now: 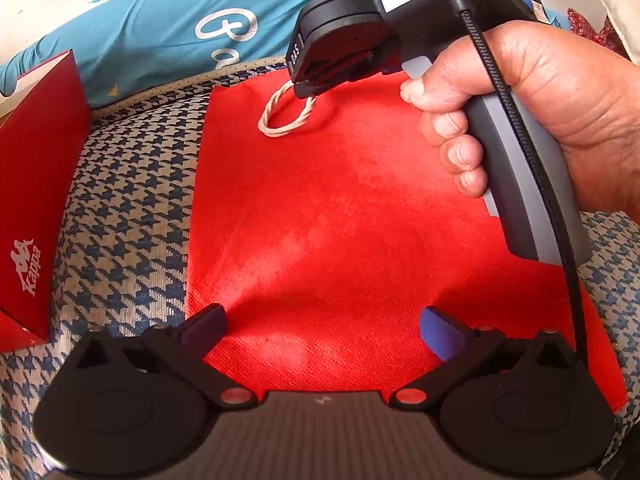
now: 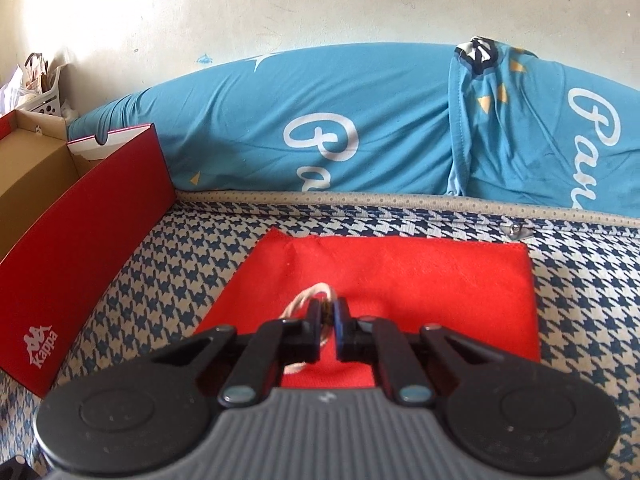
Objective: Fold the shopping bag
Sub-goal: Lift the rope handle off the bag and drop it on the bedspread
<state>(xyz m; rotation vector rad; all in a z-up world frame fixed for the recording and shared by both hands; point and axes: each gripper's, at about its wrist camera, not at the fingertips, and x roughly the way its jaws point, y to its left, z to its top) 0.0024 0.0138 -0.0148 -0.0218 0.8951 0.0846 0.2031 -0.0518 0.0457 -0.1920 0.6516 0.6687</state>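
A houndstooth-patterned bed [image 2: 192, 264] in blue and white carries everything here, and a pale, marked wall [image 2: 320, 8] rises behind it. Along the far edge lies a long blue bolster [image 2: 248, 128] with white script, its lettering cut off by the mattress edge. The red shopping bag [image 1: 340, 208] lies flat in the middle of the bed, its near corners hidden under the left gripper [image 1: 322, 320], whose fingers stand wide with only fabric below them. At 12 o'clock on the bag, the right gripper [image 2: 330, 312] has its fingers pinched narrow on the cream cord handle [image 1: 286, 114], the loop trailing out to the left. How much cord sits between the pads is hard to make out. A hand [image 1: 520, 112] wraps the right gripper's grip, its wrist cut off at the frame edge. At 9 o'clock stands an open red Kappa shoebox [image 2: 100, 216]; its brown cardboard inside shows nothing, though the bottom is out of sight.
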